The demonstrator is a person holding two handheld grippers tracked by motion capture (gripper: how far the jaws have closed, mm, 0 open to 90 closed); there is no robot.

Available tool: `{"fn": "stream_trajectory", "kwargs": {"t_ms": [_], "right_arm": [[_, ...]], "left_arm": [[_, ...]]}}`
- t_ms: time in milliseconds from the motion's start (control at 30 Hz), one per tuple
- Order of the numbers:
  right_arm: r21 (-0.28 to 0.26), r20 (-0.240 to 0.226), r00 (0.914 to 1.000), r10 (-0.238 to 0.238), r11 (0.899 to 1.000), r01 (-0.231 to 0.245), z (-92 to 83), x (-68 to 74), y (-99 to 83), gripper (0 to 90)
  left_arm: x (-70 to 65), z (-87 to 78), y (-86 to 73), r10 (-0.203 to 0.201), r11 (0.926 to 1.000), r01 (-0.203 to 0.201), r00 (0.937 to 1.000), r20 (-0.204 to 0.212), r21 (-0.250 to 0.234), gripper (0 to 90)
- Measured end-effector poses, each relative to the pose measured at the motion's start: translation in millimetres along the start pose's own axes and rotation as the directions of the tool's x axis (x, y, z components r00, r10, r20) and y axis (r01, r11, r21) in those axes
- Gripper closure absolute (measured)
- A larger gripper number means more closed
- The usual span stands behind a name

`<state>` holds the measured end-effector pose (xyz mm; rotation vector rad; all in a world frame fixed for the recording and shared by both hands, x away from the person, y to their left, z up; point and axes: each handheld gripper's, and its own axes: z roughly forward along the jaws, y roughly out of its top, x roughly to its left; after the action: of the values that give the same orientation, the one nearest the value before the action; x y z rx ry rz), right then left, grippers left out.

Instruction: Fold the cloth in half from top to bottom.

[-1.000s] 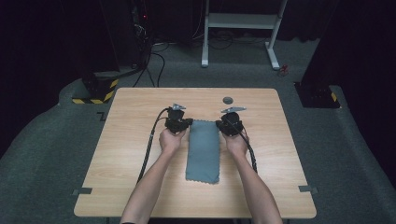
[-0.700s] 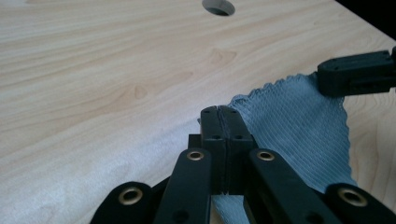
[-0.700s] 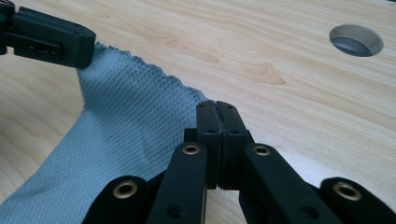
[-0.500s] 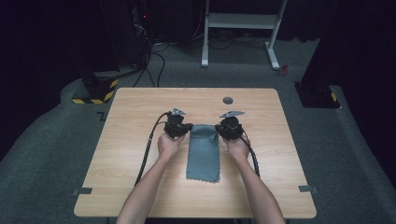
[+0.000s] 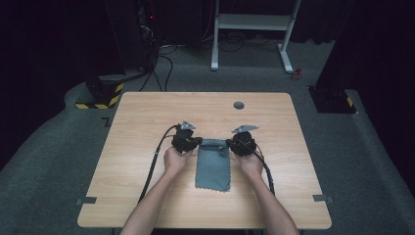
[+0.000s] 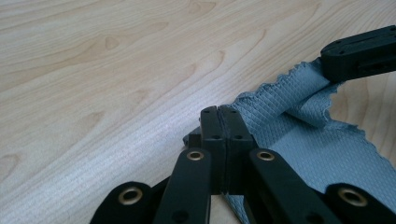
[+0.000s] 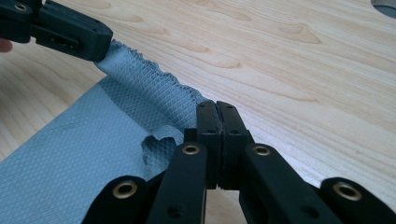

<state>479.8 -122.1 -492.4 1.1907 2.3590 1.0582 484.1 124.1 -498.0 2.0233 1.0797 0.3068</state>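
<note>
The grey cloth (image 5: 213, 169) is laid flat mid-counter (image 5: 147, 117), its far edge lifted. Its far left corner is clamped in the left tool (image 5: 195, 143), its far right corner in the right tool (image 5: 231, 145). Both tools are held just above the counter.

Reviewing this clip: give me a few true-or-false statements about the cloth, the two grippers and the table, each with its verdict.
1. Both grippers are shut on the grey cloth. True.
2. The left gripper holds a far corner of the cloth. True.
3. The cloth is bright red. False: it is grey-blue.
4. The right gripper hangs open above bare wood. False: its jaws are closed on the cloth's edge.
5. The wooden table has a small round grey disc. True.
</note>
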Motion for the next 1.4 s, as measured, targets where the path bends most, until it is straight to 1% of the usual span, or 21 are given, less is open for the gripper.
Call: {"fn": "stream_trajectory", "kwargs": {"t_ms": [67, 133, 167, 233, 333, 367, 400, 467, 500, 567, 667, 700, 833, 867, 933, 1000, 1167, 1200, 1233, 1300, 1400], "right_arm": [[0.0, -0.004, 1.0, -0.004, 1.0, 0.004, -1.5, 1.5, -1.5, 89.5], [-0.006, -0.004, 0.9998, -0.018, 1.0, 0.018, -3.6, 3.6, -2.7, 89.5], [-0.011, -0.006, 0.9996, -0.028, 1.0, 0.028, -5.0, 4.0, -3.4, 89.5], [-0.017, -0.008, 0.9996, -0.026, 1.0, 0.026, -7.9, 5.9, -5.4, 89.5], [-0.026, -0.017, 0.9991, -0.039, 0.999, 0.039, -11.6, 7.1, -8.4, 89.5], [-0.025, -0.019, 0.999, -0.039, 0.999, 0.039, -13.2, 8.4, -9.8, 89.5], [-0.029, -0.02, 0.9984, -0.053, 0.998, 0.052, -14.4, 8.9, -10.6, 89.5], [-0.038, -0.025, 0.9984, -0.052, 0.998, 0.051, -17.7, 11.3, -12.5, 89.5], [-0.042, -0.026, 0.9978, -0.061, 0.997, 0.06, -19.2, 12.3, -13.7, 89.5], [-0.039, -0.026, 0.9969, -0.074, 0.997, 0.073, -20.6, 13.6, -15.5, 89.5], [-0.037, -0.035, 0.9967, -0.073, 0.997, 0.072, -22.9, 15.4, -18.7, 89.5], [-0.039, -0.037, 0.996, -0.081, 0.996, 0.08, -23.9, 15.6, -19.6, 89.5], [-0.047, -0.048, 0.9957, -0.079, 0.996, 0.077, -27.6, 19.2, -24.6, 89.5], [-0.045, -0.05, 0.9947, -0.09, 0.995, 0.088, -28.1, 19.7, -25.7, 89.5], [-0.043, -0.052, 0.9947, -0.089, 0.995, 0.087, -28.8, 21.9, -28.7, 89.5], [-0.043, -0.051, 0.9933, -0.104, 0.994, 0.102, -29.8, 23.8, -31.1, 89.5], [-0.049, -0.056, 0.9919, -0.114, 0.993, 0.112, -33.8, 27.5, -38.0, 89.5], [-0.047, -0.059, 0.9924, -0.108, 0.993, 0.105, -34.6, 28.3, -39.4, 89.5], [-0.051, -0.063, 0.9918, -0.111, 0.993, 0.108, -34.9, 28.3, -40.3, 89.5], [-0.049, -0.07, 0.9909, -0.115, 0.993, 0.112, -36.0, 29.5, -41.7, 89.5], [-0.066, -0.079, 0.9899, -0.117, 0.991, 0.112, -38.8, 30.8, -43.8, 89.5]], "left_arm": [[-1.7, -1.8, -2.5, -0.002, 1.0, 0.002, 1.0, 0.006, -0.001, 89.4], [-3.2, -4.2, -4.1, 0.012, 0.9999, -0.012, 0.9999, 0.005, -0.001, 89.5], [-4.7, -5.5, -4.9, 0.011, 0.9999, -0.011, 0.9999, 0.009, -0.005, 89.5], [-6.5, -8.8, -6.3, 0.022, 0.9997, -0.022, 0.9997, 0.014, -0.013, 89.4], [-10.3, -14.0, -9.4, 0.027, 0.9994, -0.027, 0.9993, 0.026, -0.023, 89.5], [-11.2, -15.8, -10.2, 0.035, 0.9991, -0.035, 0.999, 0.028, -0.024, 89.4], [-12.5, -17.6, -10.9, 0.042, 0.9988, -0.041, 0.9987, 0.029, -0.026, 89.5], [-16.0, -20.9, -12.5, 0.057, 0.998, -0.056, 0.998, 0.029, -0.028, 89.4], [-16.1, -22.0, -12.9, 0.072, 0.9972, -0.071, 0.9971, 0.025, -0.025, 89.4], [-18.3, -24.0, -15.0, 0.074, 0.997, -0.074, 0.9966, 0.034, -0.022, 89.5], [-20.8, -26.4, -18.1, 0.073, 0.9972, -0.073, 0.9963, 0.044, -0.019, 89.4], [-21.7, -27.1, -19.0, 0.078, 0.9969, -0.077, 0.996, 0.045, -0.02, 89.5], [-25.0, -30.1, -23.8, 0.091, 0.9957, -0.09, 0.9947, 0.048, -0.019, 89.4], [-25.3, -31.0, -25.1, 0.095, 0.9954, -0.094, 0.9941, 0.051, -0.02, 89.4], [-26.8, -32.8, -27.9, 0.089, 0.9959, -0.088, 0.9943, 0.058, -0.021, 89.4], [-28.1, -35.2, -29.6, 0.1, 0.9948, -0.098, 0.9932, 0.06, -0.028, 89.4], [-33.4, -39.4, -34.0, 0.123, 0.9921, -0.12, 0.9903, 0.066, -0.035, 89.4], [-34.2, -40.0, -35.2, 0.124, 0.9919, -0.122, 0.9902, 0.065, -0.035, 89.4], [-34.5, -40.4, -36.4, 0.118, 0.9926, -0.116, 0.9906, 0.069, -0.037, 89.4], [-34.6, -41.5, -38.0, 0.122, 0.9922, -0.12, 0.99, 0.071, -0.034, 89.4], [-35.2, -42.2, -40.6, 0.123, 0.9919, -0.12, 0.9895, 0.076, -0.041, 89.4]]}}
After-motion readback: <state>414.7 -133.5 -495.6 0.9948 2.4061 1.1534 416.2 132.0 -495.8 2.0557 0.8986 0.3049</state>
